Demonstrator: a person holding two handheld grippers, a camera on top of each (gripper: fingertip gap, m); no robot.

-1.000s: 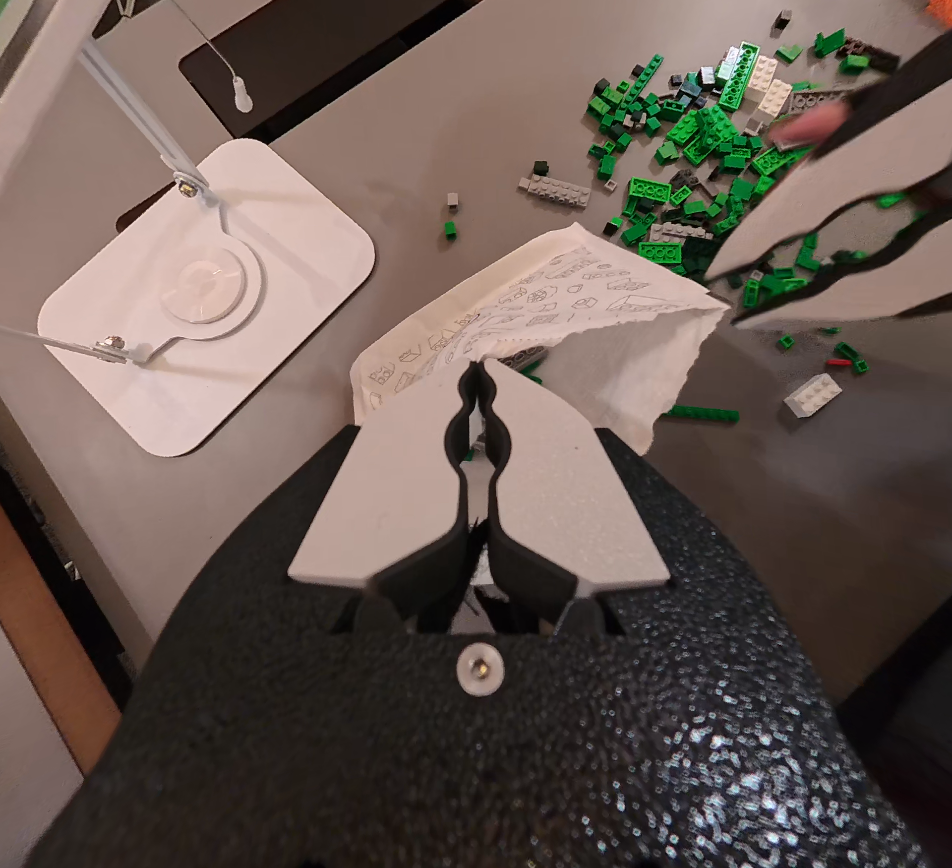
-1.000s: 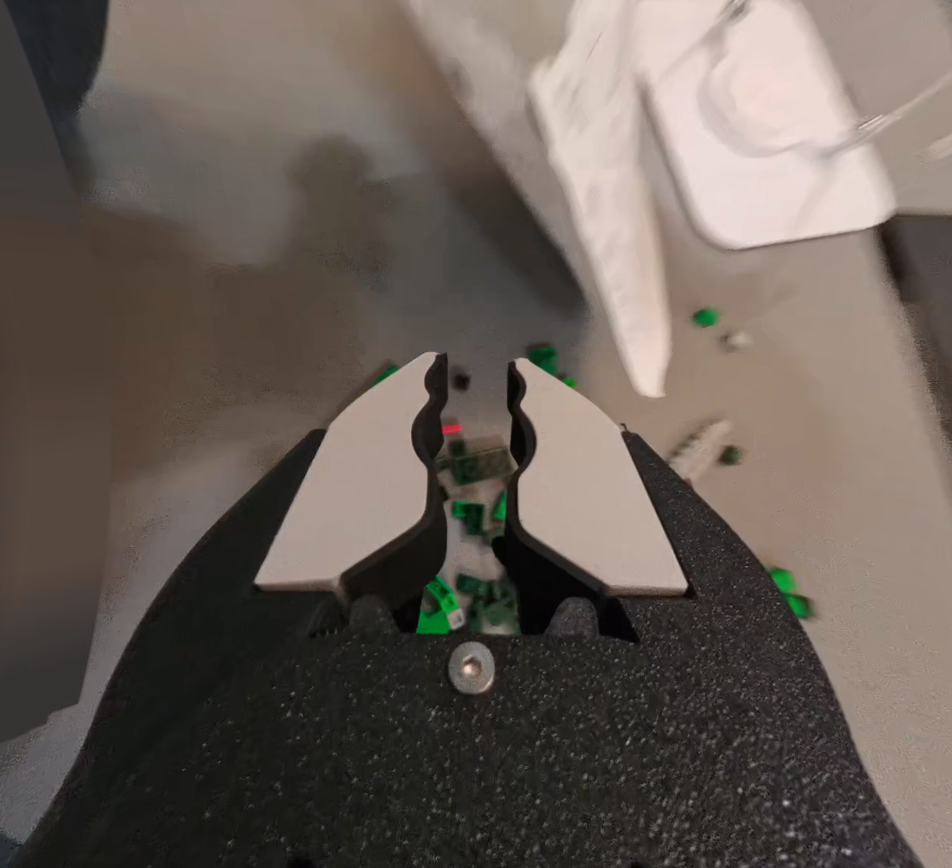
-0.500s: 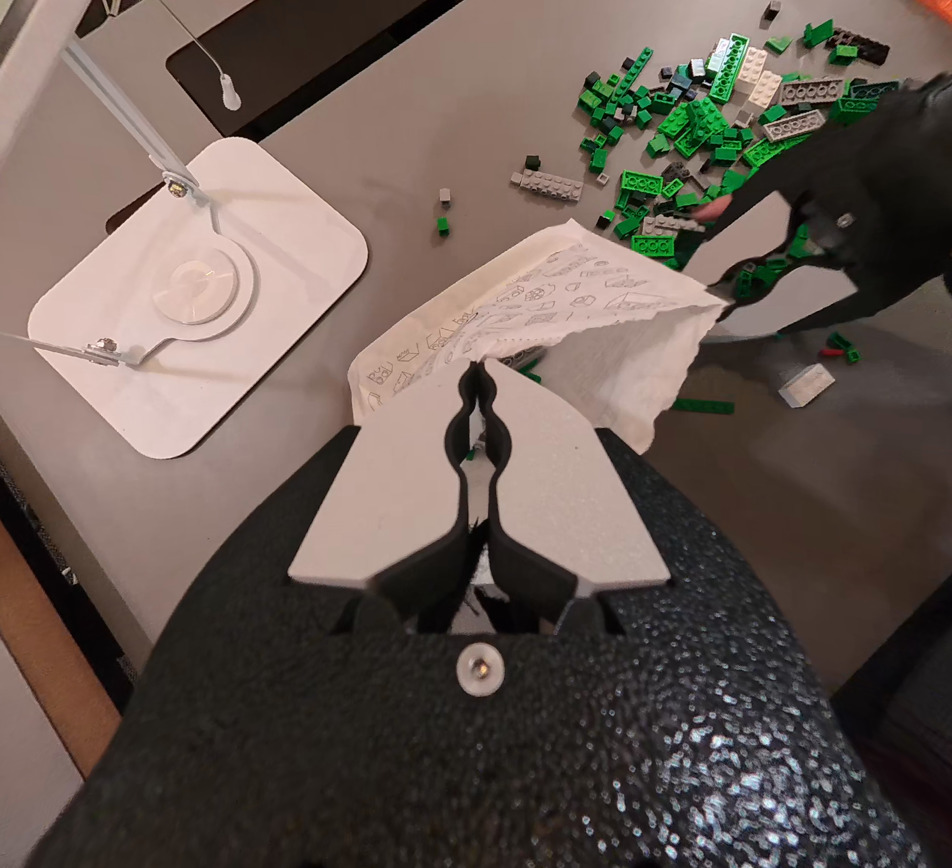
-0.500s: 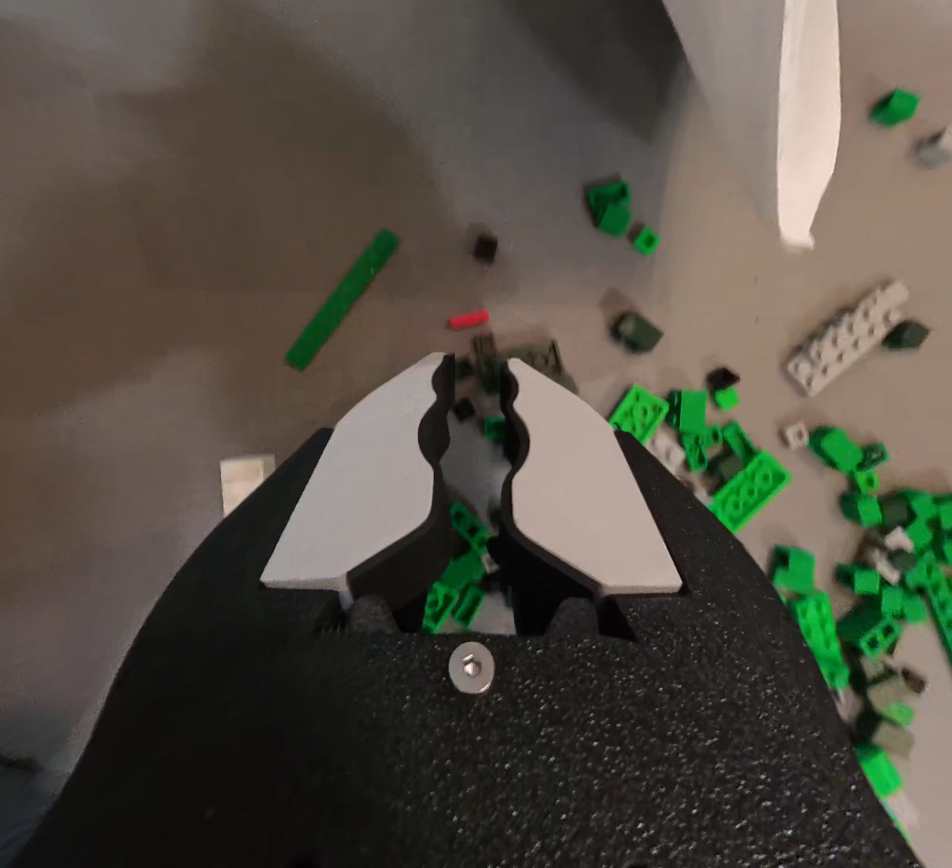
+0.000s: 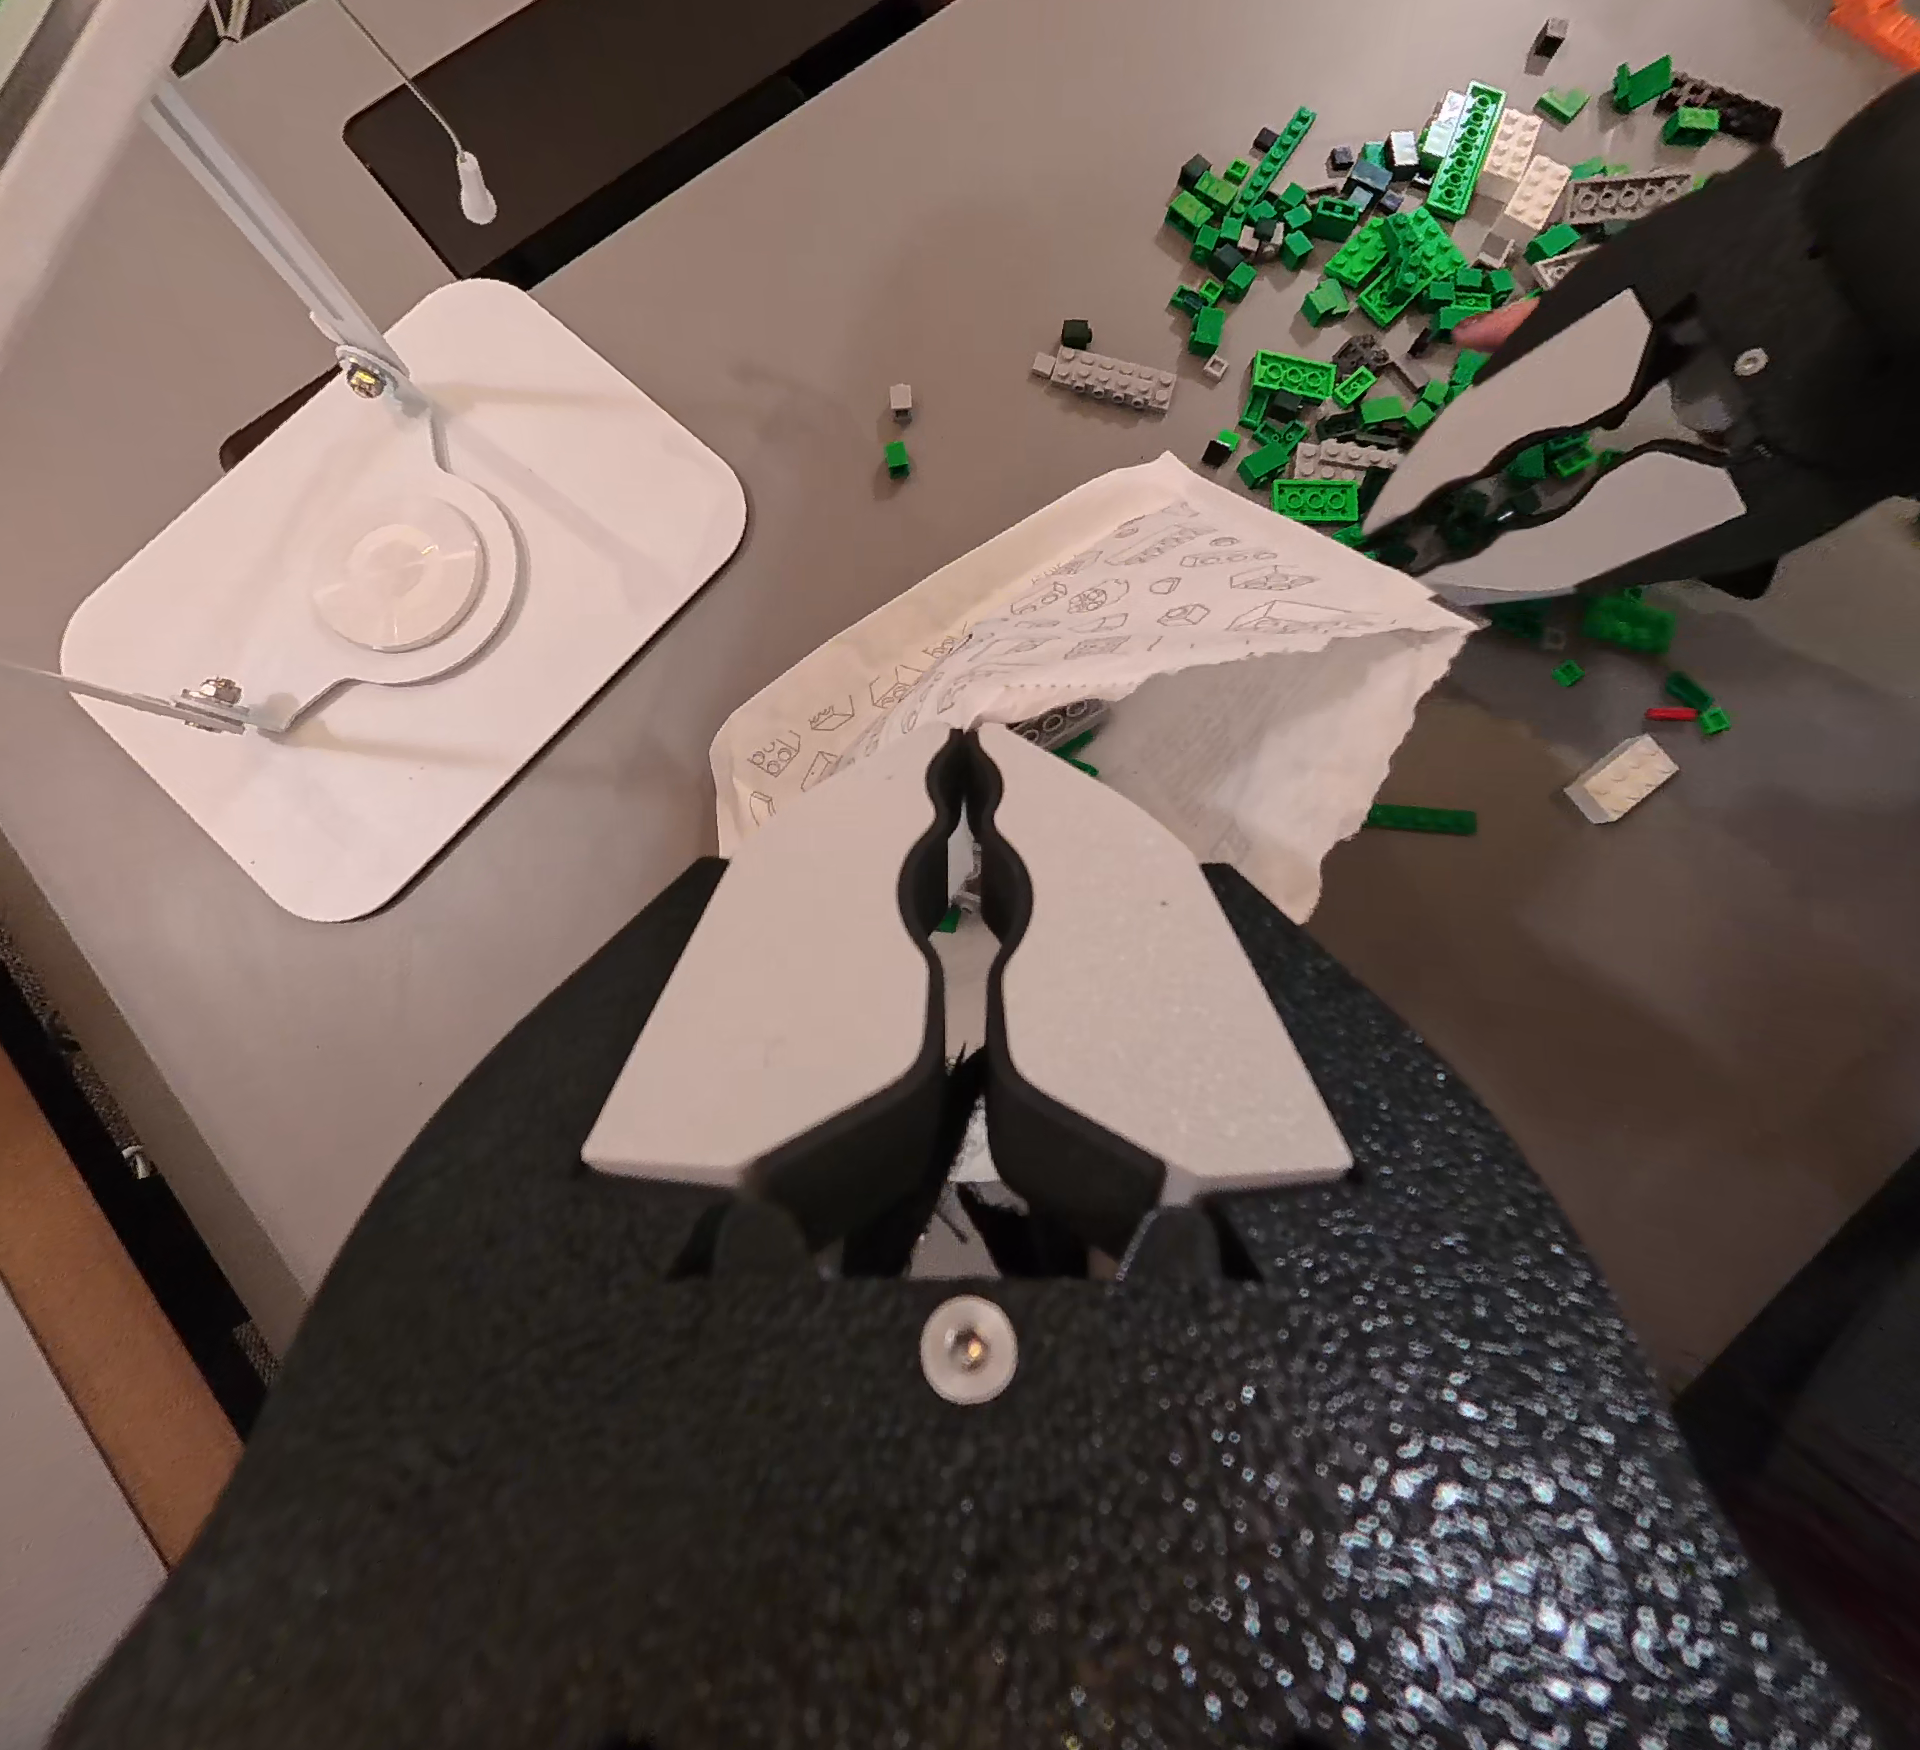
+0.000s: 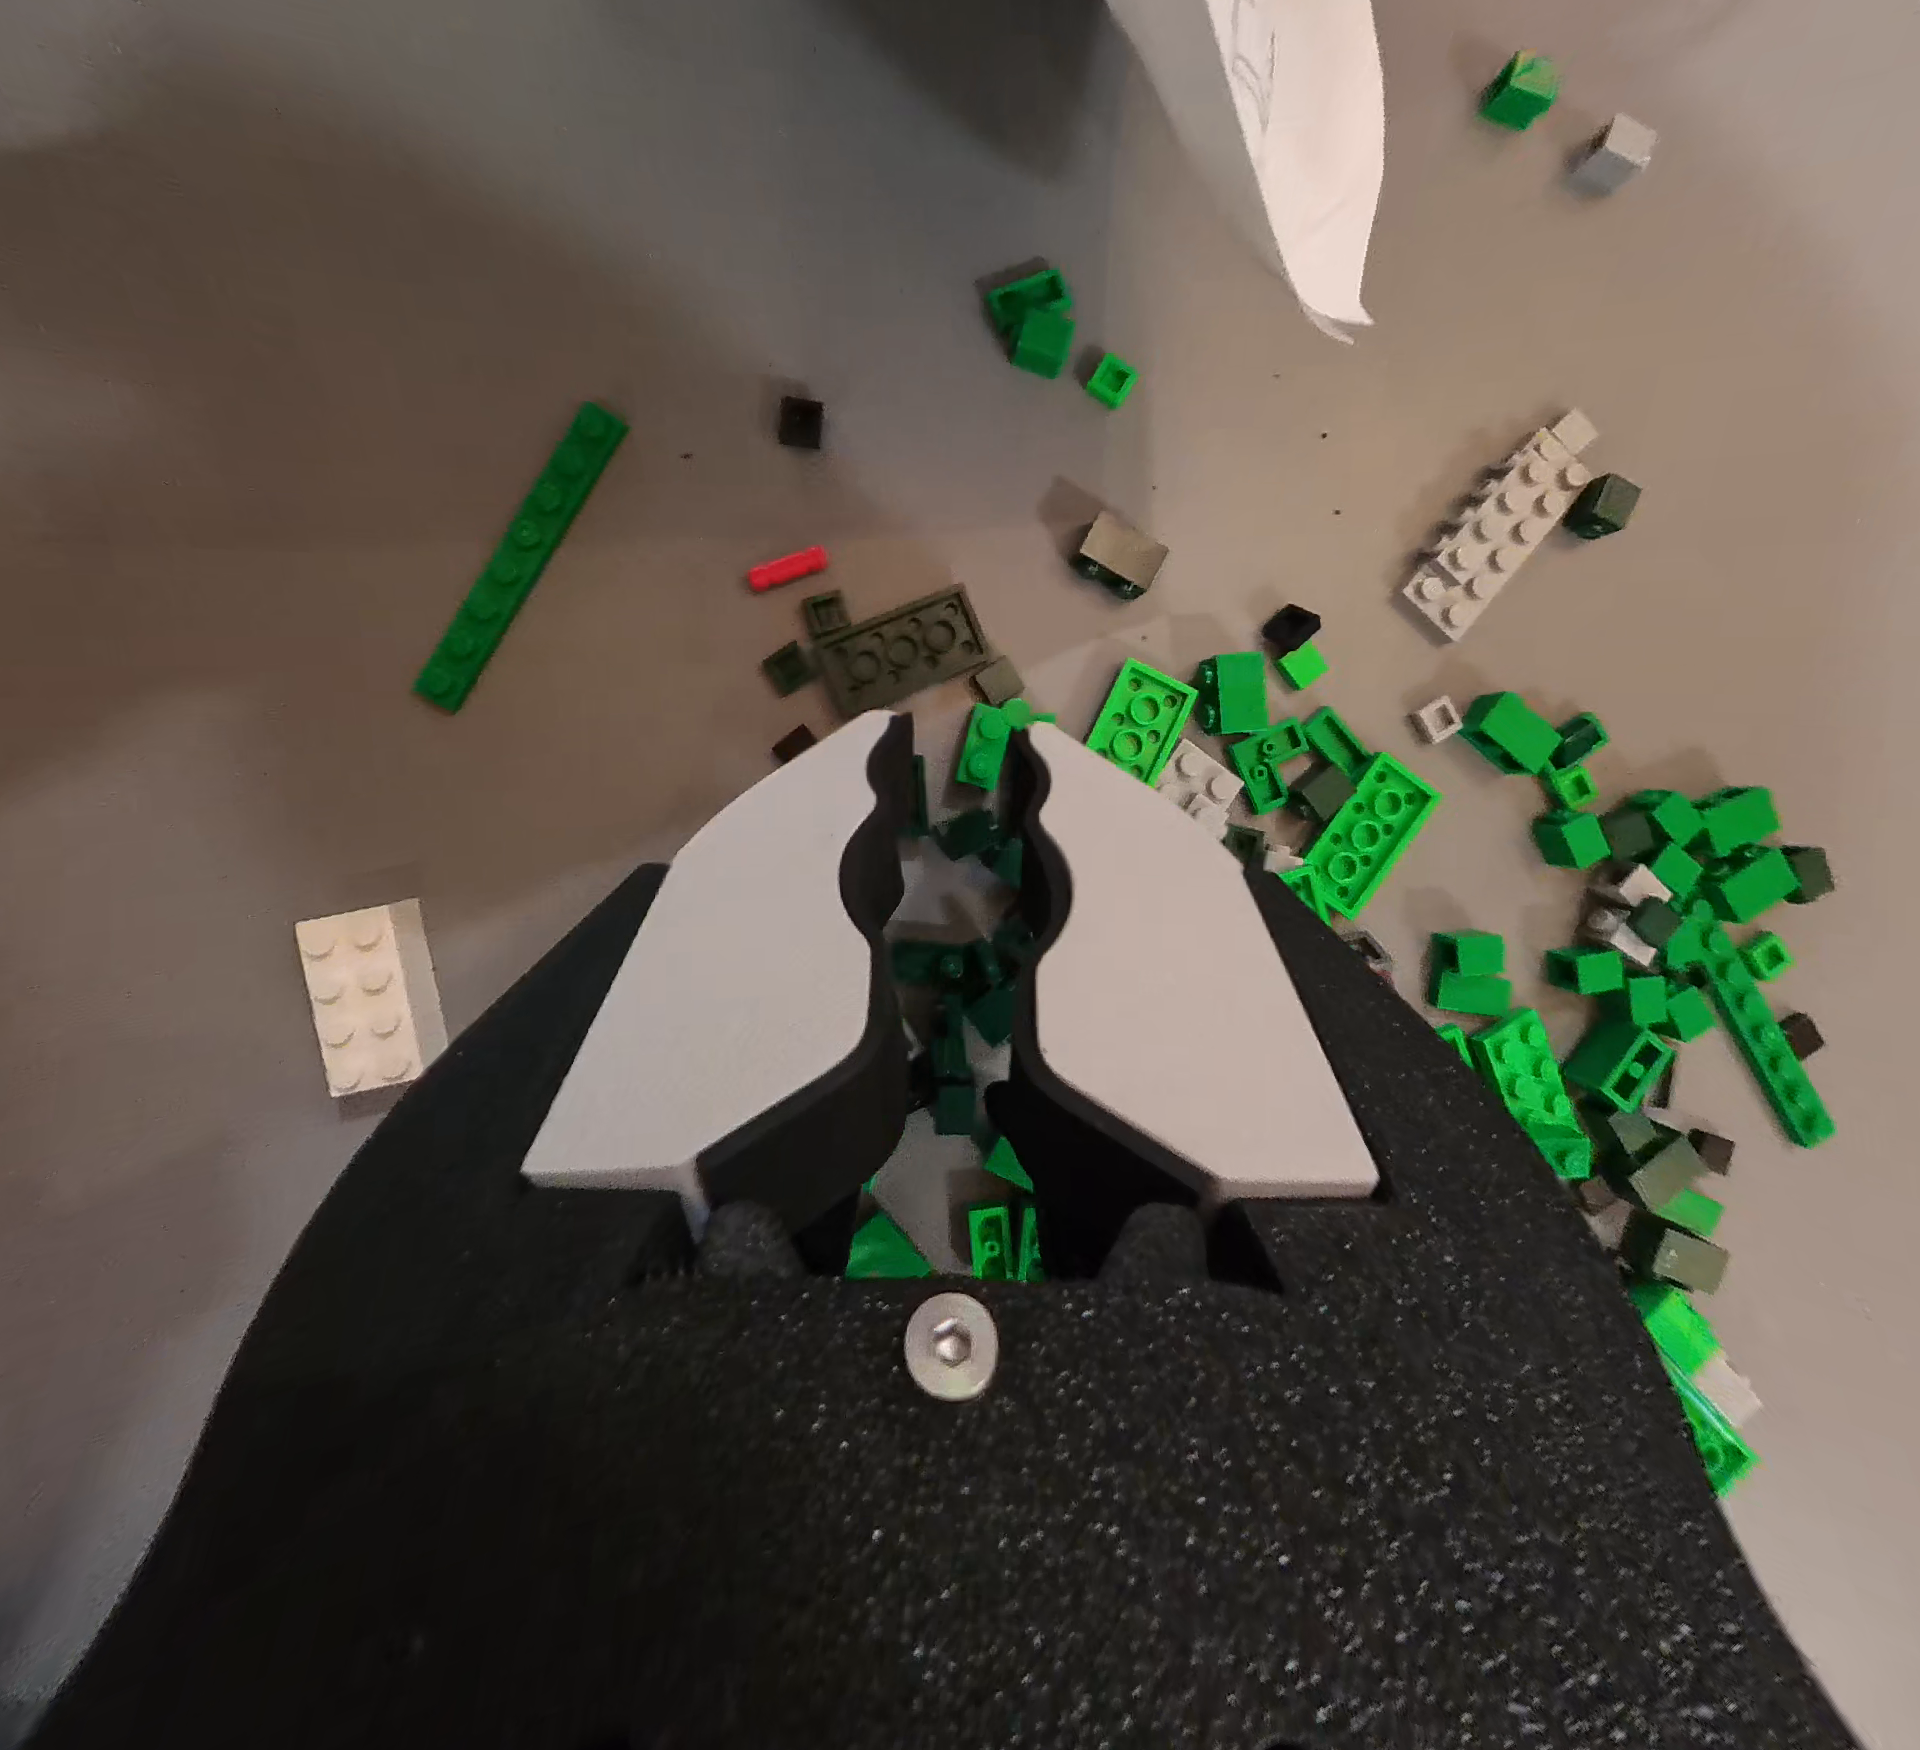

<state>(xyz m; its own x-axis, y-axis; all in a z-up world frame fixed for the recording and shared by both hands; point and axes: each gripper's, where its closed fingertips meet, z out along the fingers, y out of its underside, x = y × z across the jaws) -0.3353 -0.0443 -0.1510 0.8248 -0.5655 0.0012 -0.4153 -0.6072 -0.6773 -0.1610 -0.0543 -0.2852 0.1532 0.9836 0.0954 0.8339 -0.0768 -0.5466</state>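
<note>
While the white lamp base [image 5: 405, 599] sits far left on the grey table [image 5: 935, 266], left gripper [image 5: 964, 744] is pinched closed on the top edge of a white paper bag [image 5: 1132, 620], holding its mouth open. Right of the bag: green, grey and white toy bricks [image 5: 1382, 246]. Right gripper [image 6: 961, 734] hovers over that pile beside the bag mouth, fingers narrowly apart, nothing gripped; white brick [image 6: 358, 994] lies left of it.
</note>
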